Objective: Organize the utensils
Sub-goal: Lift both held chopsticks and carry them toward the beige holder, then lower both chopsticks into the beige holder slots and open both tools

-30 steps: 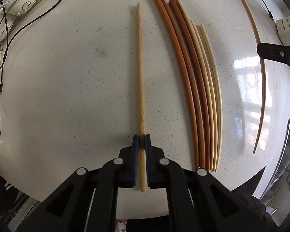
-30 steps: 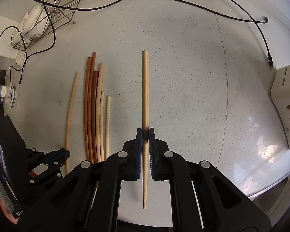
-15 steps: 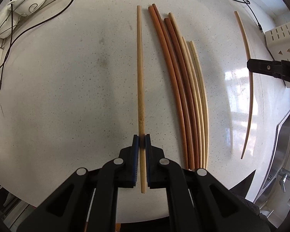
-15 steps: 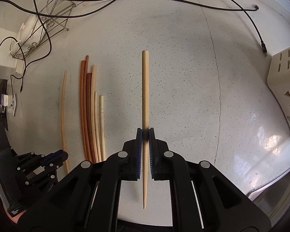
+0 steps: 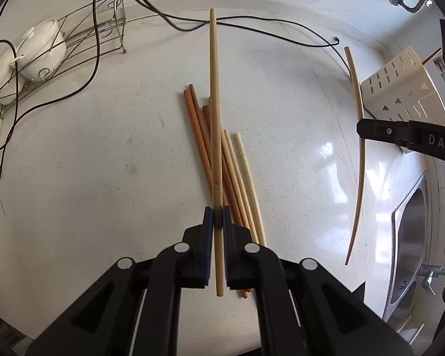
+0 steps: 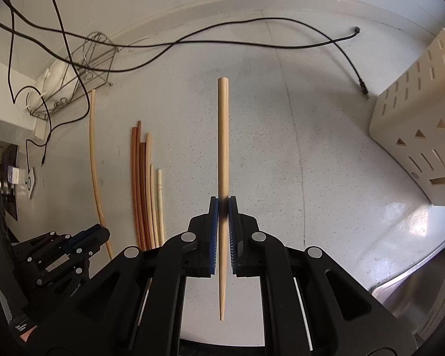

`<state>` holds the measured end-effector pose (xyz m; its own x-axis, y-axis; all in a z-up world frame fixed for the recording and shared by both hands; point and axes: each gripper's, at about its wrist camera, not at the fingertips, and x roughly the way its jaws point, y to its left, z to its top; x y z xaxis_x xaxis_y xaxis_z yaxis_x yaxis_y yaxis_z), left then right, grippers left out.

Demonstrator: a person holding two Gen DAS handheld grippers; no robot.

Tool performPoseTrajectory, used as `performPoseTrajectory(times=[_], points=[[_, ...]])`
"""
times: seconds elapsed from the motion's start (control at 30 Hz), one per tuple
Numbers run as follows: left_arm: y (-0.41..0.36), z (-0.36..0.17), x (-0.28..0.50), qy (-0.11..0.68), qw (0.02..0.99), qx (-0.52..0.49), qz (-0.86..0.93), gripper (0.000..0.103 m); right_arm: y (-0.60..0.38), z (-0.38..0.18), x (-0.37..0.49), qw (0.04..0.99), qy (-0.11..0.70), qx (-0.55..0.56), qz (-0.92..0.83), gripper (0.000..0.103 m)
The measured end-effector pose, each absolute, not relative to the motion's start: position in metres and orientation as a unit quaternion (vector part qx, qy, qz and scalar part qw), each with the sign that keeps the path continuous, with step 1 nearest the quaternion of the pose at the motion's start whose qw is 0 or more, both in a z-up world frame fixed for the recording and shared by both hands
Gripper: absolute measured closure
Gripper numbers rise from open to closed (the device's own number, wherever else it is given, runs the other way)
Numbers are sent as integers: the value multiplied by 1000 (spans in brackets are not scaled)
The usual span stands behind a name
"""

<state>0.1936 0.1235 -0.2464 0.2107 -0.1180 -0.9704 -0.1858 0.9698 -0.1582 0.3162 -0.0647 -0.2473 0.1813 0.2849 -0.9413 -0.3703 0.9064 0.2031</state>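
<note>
Both tongs are gripping one chopstick each, clear of the table (image 6: 326,154). The left tongs (image 5: 218,216) are pinching narrow on a pale bamboo chopstick (image 5: 214,112), its long axis running straight ahead from the jaws and crossing above the row of loose chopsticks (image 5: 237,178) lying on the table. The right tongs (image 6: 222,207) are clamping a second bamboo chopstick (image 6: 223,136), likewise pointing forward. The perforated cream holder (image 6: 415,124) is standing right of that row, nearer the right tongs, so probably the right hand is better placed to drop its stick in first, end-on.
</note>
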Motion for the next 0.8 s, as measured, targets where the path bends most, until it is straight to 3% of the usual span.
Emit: performPoseTrajectory(times=[0.53, 0.8], points=[[62, -179, 237, 481, 871, -87, -54, 97, -193, -151, 295, 878, 459, 72, 116, 97], [17, -137, 267, 401, 906, -68, -115, 97, -239, -109, 284, 924, 369, 62, 84, 97]])
